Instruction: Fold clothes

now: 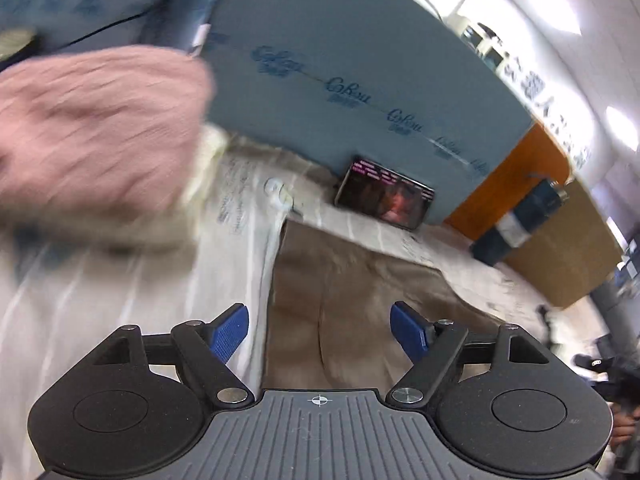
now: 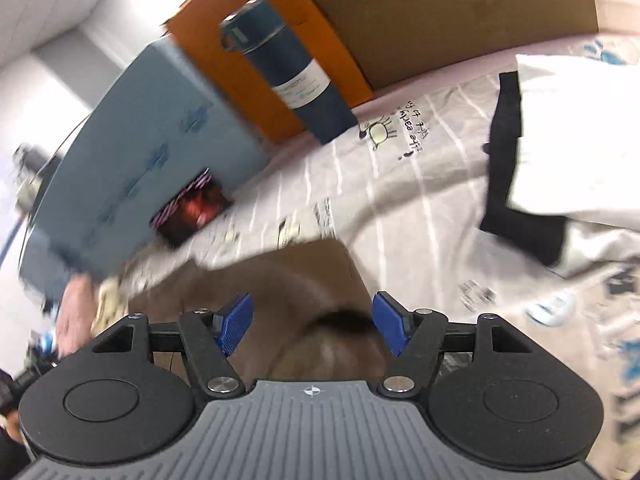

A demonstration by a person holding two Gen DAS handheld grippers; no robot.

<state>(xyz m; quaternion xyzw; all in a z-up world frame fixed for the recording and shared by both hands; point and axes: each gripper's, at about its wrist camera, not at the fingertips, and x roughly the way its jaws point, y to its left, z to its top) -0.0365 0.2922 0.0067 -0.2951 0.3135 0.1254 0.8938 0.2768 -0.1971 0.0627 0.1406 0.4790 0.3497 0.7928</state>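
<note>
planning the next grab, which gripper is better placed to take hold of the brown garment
Slightly the right gripper: open, with the brown garment bunched directly between its fingers. The left gripper, also open, is over the garment too, but the fabric there looks flat.

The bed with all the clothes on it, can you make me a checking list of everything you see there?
Surface: striped bedsheet with small cartoon prints, rumpled.
Job's things: brown garment lying flat under both grippers; fluffy pink garment at the left; white garment over a black garment at the right.
Clutter: phone with lit screen leaning on the blue foam board; dark blue bottle standing upright.
Grippers: left gripper open, empty; right gripper open, empty; blue fingers apart.
Cables: thin dark cable across the board, upper left.
Surroundings: orange box, cardboard box, ceiling lights.
</note>
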